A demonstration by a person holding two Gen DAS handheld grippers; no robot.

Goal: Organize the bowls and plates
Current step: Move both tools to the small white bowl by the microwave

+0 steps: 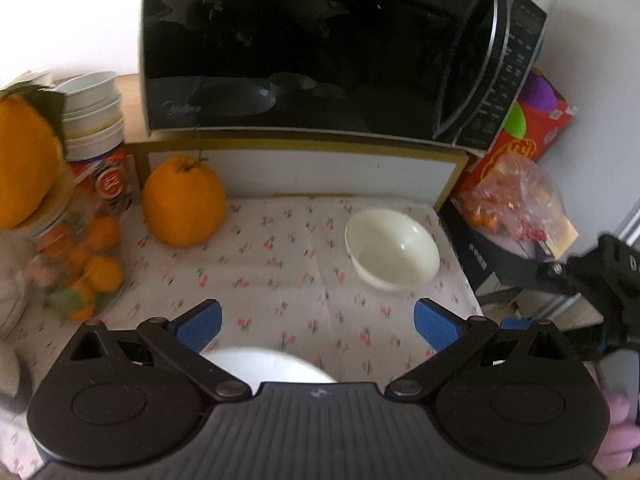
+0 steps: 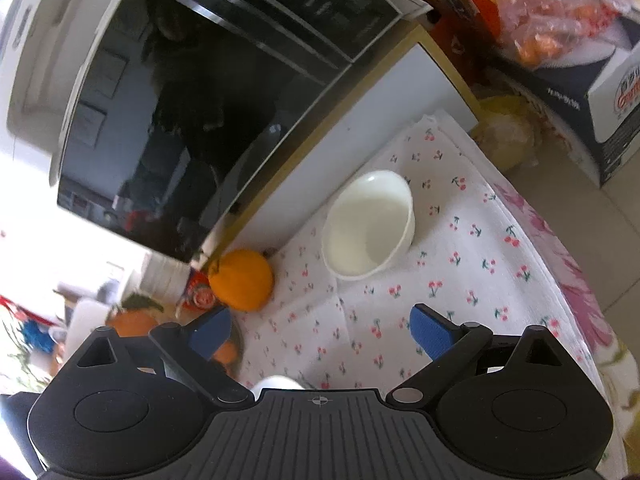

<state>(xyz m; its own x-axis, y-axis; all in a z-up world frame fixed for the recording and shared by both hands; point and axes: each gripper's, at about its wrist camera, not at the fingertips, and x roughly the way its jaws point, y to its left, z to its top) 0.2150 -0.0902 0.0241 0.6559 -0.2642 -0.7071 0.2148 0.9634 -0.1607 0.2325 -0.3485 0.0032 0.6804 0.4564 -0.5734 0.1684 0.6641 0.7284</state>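
- Left gripper (image 1: 318, 326): fingers wide, holding nothing.
- Right gripper (image 2: 320, 330): fingers wide, holding nothing.
- White bowl (image 1: 392, 249) sits on floral cloth (image 1: 280, 264), microwave (image 1: 320, 48) beyond.

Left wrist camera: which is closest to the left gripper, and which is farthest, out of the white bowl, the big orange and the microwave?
Seen from the left gripper:
1. White bowl, on the flowery cloth ahead, toward the right finger.
2. Big orange, further back on the left, by the shelf leg.
3. Microwave, on the shelf above and behind both.

The bowl and orange are fairly close to call.
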